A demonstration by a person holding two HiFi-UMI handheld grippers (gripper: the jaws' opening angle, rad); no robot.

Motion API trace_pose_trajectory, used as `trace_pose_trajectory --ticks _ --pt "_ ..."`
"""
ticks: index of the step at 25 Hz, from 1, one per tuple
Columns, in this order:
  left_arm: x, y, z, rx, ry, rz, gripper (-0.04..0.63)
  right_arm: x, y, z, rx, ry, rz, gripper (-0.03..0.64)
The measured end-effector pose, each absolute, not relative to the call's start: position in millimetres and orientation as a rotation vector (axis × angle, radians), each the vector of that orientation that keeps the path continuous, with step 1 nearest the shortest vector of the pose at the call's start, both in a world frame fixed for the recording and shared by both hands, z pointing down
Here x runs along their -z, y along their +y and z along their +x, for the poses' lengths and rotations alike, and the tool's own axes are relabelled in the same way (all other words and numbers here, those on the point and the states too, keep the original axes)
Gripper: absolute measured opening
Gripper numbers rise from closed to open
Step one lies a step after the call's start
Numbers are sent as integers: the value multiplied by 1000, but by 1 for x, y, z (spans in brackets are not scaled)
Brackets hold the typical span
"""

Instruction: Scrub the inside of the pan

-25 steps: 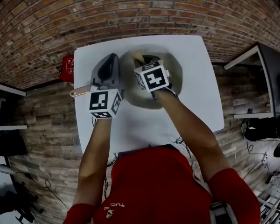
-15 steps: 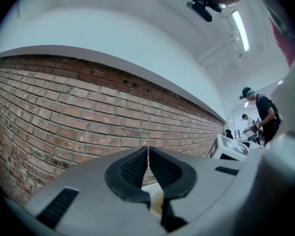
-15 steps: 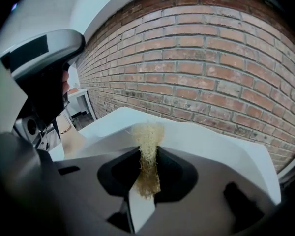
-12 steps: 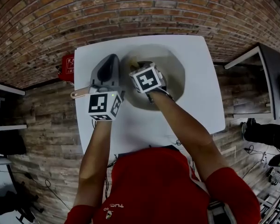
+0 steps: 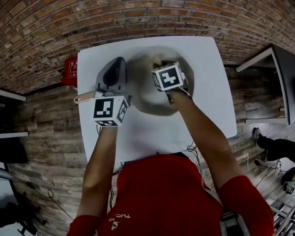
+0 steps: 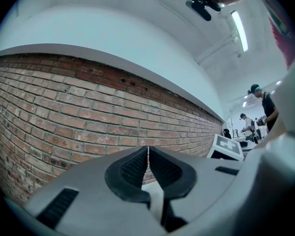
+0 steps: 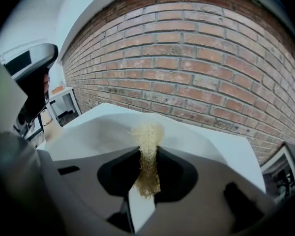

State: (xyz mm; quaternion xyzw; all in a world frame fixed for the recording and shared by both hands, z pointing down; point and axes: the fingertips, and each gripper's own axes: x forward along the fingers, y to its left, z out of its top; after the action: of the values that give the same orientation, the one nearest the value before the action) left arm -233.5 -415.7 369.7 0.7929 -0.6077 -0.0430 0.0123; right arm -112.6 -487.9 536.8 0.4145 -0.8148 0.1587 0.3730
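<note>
Right claw [image 7: 148, 154]: clamped on a tan fibrous scrubber [image 7: 147, 132]. The wad is pinched between the two pads, and a tuft stands out past the tips. In the right gripper view the tuft sits over the pale inner wall of the pan [image 7: 98, 132]. Whether it touches the wall cannot be told.

Left claw [image 6: 148, 154]: pads together with only a hairline gap, nothing seen between them. It points up at the brick wall [image 6: 64, 117].

Head view: the right gripper's marker cube [image 5: 168, 76] is over the pan's right half, with the scrubber showing just beyond it. The pan is blurred in this view and lies on the far middle part of the white worktop [image 5: 206, 112]. The left gripper lies just beside the pan's left rim. The tan end of the pan handle [image 5: 82, 98] pokes out at the left gripper's left side. How the handle is held is not visible.

Surroundings: a red box [image 5: 71, 70] sits on the plank floor [image 5: 44, 132], close to the worktop's far left corner. The person wears a red shirt [image 5: 157, 195], with both forearms stretched forward over the near edge.
</note>
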Motion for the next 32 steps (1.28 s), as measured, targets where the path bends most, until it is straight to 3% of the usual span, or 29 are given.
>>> trace_pose_trajectory --ticks 8,23,32 --pt "-371 -415 -228 118 -1877 2485 23 -535 -499 -63 -410 -2020 1151 86" --pt "-369 -403 -233 119 -1916 2459 23 -520 -417 -189 -398 -2221 811 86" --pt "-368 -396 -234 120 -1916 2461 23 -537 -420 -154 -356 -2120 836 86"
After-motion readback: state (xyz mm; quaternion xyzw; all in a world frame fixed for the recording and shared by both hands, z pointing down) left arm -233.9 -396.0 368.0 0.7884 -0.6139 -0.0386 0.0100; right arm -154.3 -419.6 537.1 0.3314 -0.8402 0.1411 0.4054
